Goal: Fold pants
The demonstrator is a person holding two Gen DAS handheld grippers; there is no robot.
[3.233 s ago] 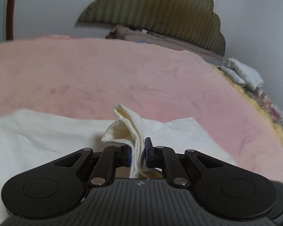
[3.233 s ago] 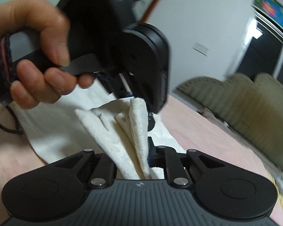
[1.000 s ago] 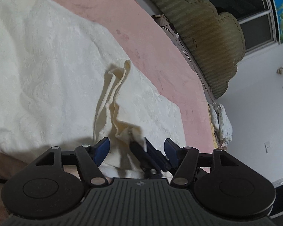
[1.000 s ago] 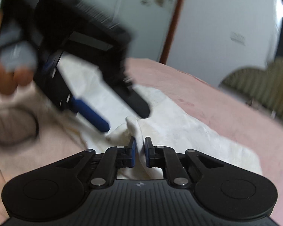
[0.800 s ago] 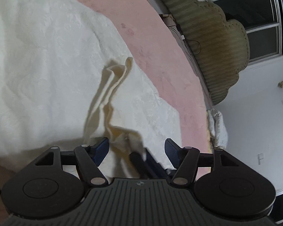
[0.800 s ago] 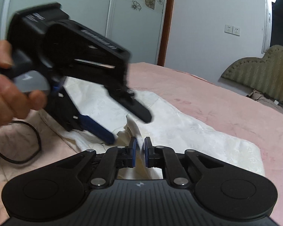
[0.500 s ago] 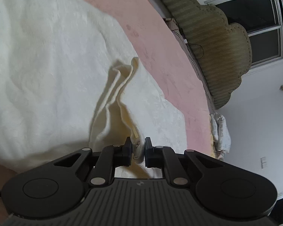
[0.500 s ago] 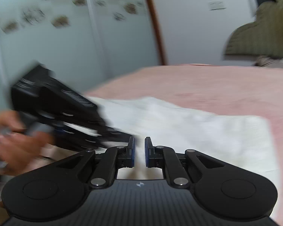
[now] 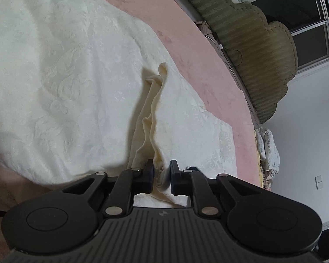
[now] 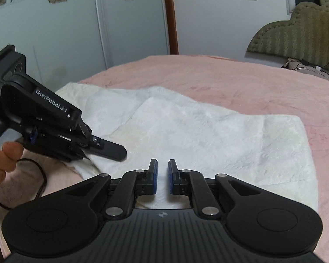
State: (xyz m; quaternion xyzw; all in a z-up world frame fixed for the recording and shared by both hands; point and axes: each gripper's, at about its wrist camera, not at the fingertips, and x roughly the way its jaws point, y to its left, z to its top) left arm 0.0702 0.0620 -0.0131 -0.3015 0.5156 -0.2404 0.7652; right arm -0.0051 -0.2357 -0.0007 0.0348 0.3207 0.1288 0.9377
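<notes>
Cream-white textured pants (image 9: pixel 61 76) lie spread on a pink bed (image 9: pixel 186 50); they also show in the right wrist view (image 10: pixel 208 135). My left gripper (image 9: pixel 161 174) is shut on a raised ridge of the pants fabric (image 9: pixel 152 114) at their near edge. In the right wrist view the left gripper (image 10: pixel 111 150) appears at the left, its fingers closed on the pants' left edge. My right gripper (image 10: pixel 162 175) hovers above the near part of the pants; its jaws are nearly closed with a narrow gap and nothing between them.
An olive tufted headboard (image 9: pixel 252 50) stands behind the bed, also in the right wrist view (image 10: pixel 300 28). A crumpled white cloth (image 9: pixel 267 149) lies at the bed's far side. A sliding wardrobe door with flower decals (image 10: pixel 54 22) and a black cable (image 10: pixel 41 175) are at the left.
My left gripper was open a second ago and has closed on the fabric ridge. My right gripper has let go of the pants and swung away to look across them.
</notes>
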